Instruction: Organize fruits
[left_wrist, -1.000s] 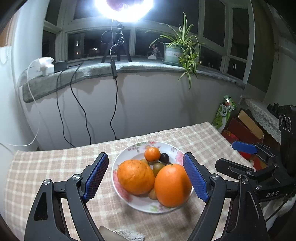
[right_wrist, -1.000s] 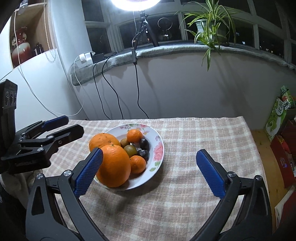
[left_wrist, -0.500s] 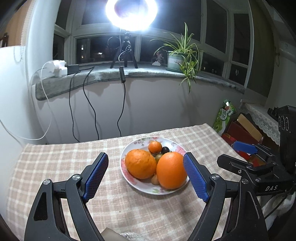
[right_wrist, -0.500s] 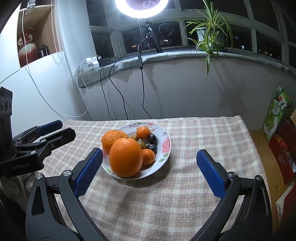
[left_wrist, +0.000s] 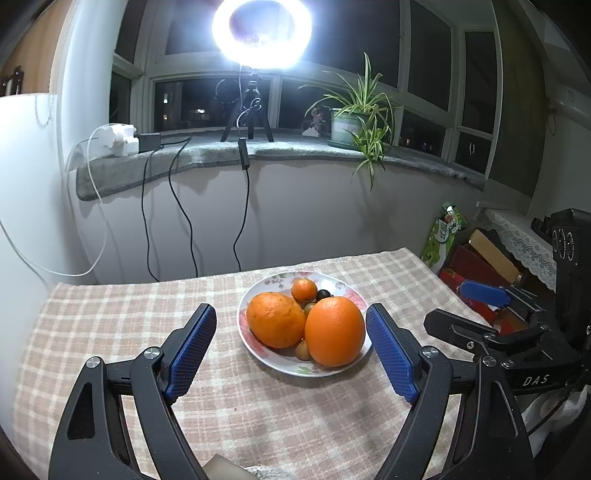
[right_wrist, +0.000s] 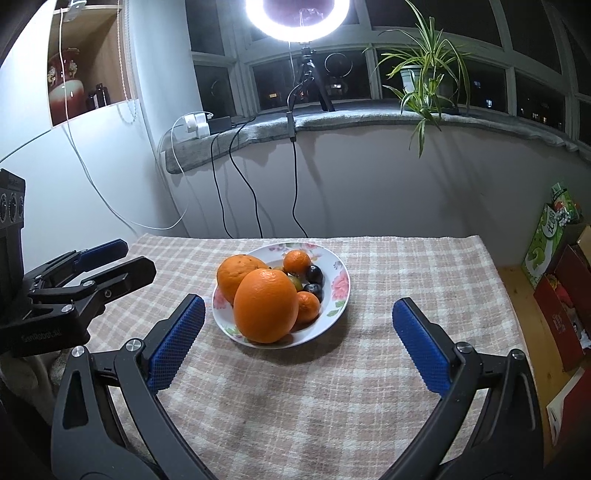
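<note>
Both tongs, left (left_wrist: 291, 349) and right (right_wrist: 299, 343), have drawn back from the plate (left_wrist: 258, 349), wide open and empty; the fruit (left_wrist: 334, 330) lies ahead of them, apparently sorted.

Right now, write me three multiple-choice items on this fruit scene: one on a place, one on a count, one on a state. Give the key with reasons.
1. Where does the fruit lie?
A. On the floral plate
B. On the windowsill
C. Loose on the checked cloth

2. How many dark plums show in the right wrist view?
A. None
B. Two
C. Five

3. How does the right gripper stand?
A. Shut on the big orange
B. Shut and empty
C. Open and empty

Key: 1 A, all the fruit is piled on the plate. 2 B, two dark round fruits lie side by side behind the oranges. 3 C, its blue pads stand wide apart with only cloth between them.
</note>
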